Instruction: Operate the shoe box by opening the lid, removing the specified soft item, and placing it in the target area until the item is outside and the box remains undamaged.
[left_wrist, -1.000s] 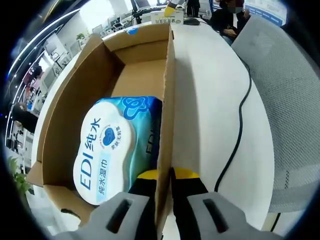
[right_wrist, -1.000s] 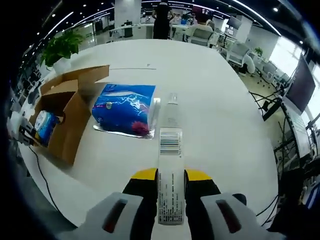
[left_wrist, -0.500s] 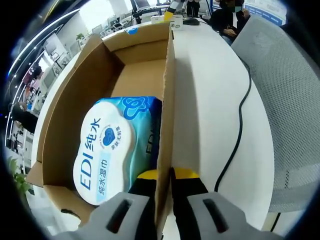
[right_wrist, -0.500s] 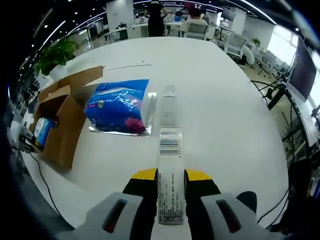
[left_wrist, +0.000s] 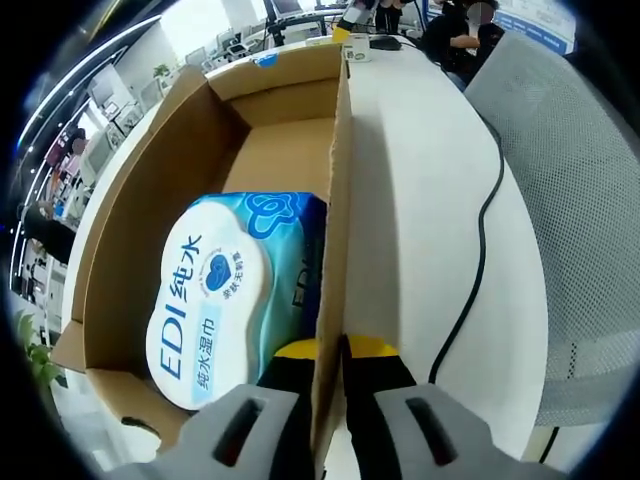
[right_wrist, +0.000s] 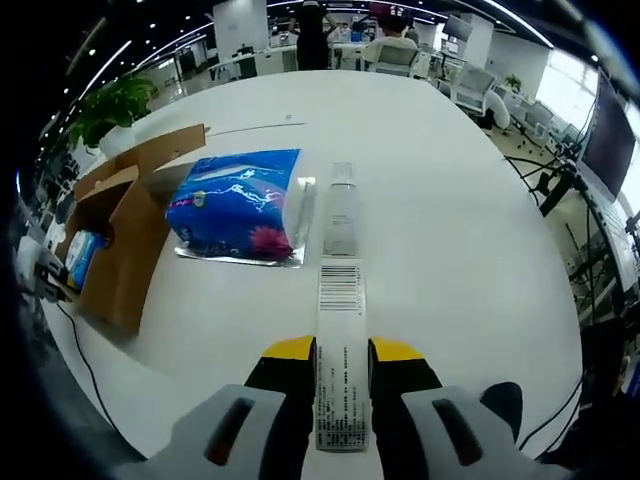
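The open cardboard shoe box holds a white and teal wet-wipes pack lying at its near end. My left gripper is shut on the box's right side wall, one jaw inside and one outside. In the right gripper view the box stands at the table's left edge, the wipes pack showing inside. A blue soft tissue pack lies on the white table beside the box. My right gripper is shut on a long white tube with a barcode, whose far end reaches alongside the blue pack.
A black cable runs over the table right of the box, and a grey mesh chair stands past the table edge. A potted plant sits at the far left. People and desks are in the background.
The right gripper view has edged forward and a little left, bringing the tube's far end closer alongside the blue pack. The left gripper's hold on the box wall is unchanged.
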